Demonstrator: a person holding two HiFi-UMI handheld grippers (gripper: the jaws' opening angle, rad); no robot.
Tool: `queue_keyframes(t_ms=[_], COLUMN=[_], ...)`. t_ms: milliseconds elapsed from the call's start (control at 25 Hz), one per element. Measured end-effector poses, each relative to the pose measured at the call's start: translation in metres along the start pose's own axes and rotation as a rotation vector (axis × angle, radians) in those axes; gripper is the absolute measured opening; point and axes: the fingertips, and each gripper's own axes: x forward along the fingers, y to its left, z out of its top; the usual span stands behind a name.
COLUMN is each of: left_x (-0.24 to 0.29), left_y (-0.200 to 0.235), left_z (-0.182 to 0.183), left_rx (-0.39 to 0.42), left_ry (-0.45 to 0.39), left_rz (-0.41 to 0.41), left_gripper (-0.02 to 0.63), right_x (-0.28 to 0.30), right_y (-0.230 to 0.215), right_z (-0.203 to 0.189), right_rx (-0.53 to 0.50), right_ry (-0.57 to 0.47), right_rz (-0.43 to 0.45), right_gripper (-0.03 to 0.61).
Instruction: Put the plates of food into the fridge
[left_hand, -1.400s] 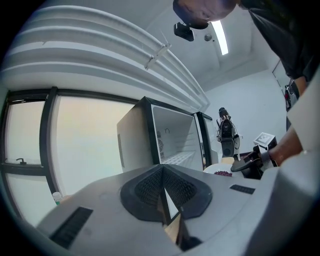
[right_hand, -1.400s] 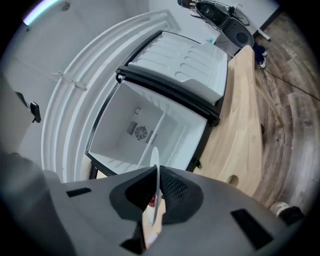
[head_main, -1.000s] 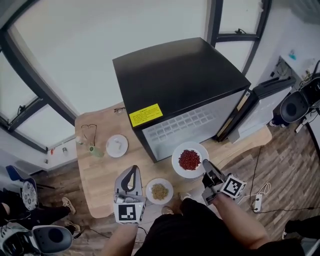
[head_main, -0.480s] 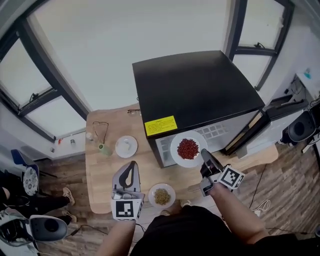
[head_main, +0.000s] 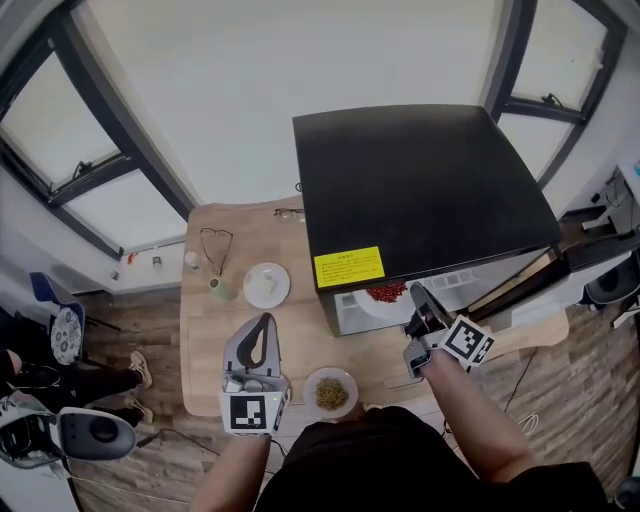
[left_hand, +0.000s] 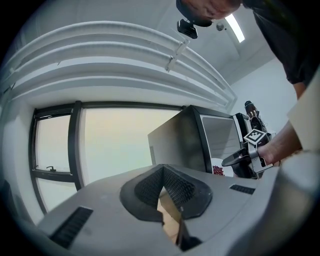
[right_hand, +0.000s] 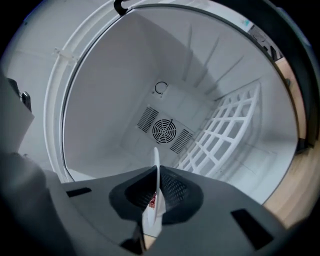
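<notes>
A white plate of red food (head_main: 383, 294) sits in the mouth of the open black fridge (head_main: 425, 190), half hidden under its top. My right gripper (head_main: 416, 296) is shut on that plate's near rim. In the right gripper view the plate (right_hand: 156, 170) shows edge-on between the pads, inside the white fridge interior (right_hand: 115, 100). A second plate, with tan food (head_main: 330, 392), rests on the wooden table (head_main: 215, 340). My left gripper (head_main: 262, 326) hovers just left of it, shut and holding nothing; in its own view the left gripper (left_hand: 162, 172) faces the fridge (left_hand: 192, 142).
The fridge door (head_main: 525, 282) stands open to the right. An empty white plate (head_main: 267, 284), glasses (head_main: 215, 245) and a small green item (head_main: 217, 288) lie on the table's left part. Inside the fridge are a white wire rack (right_hand: 222, 132) and a round fan vent (right_hand: 164, 131).
My right gripper has carried the plate of red food forward from in front of the fridge into its opening. The left gripper has shifted only a little beside the tan plate.
</notes>
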Motion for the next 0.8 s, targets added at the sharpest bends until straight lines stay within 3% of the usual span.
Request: queue_keyframes(t_ms=[280,400,600,800], left_x=[0.002,0.0,-0.011,-0.023], left_y=[0.014,0.019,0.031,0.045], left_z=[-0.006,-0.009,-0.019,-0.015], left_rx=[-0.01,-0.027,-0.024,-0.014], left_ry=[0.029,0.058,0.109,0.081], left_rz=[0.026,0.039,0.067,0.105], left_gripper=[0.005,0.005,0.005,0.005], right_x=[0.031,0.042,0.053,0.057], right_y=[0.006,0.005,-0.001,-0.009], right_z=[0.004,-0.002,-0.004,-0.005], right_rx=[-0.112,-0.235,-0.546,-0.691], right_ry=[0.059,0.118,0.199,0.239], right_rz=[-0.034,-0.092,-0.216,-0.302], right_gripper=[0.032,0.037,0.067,0.094])
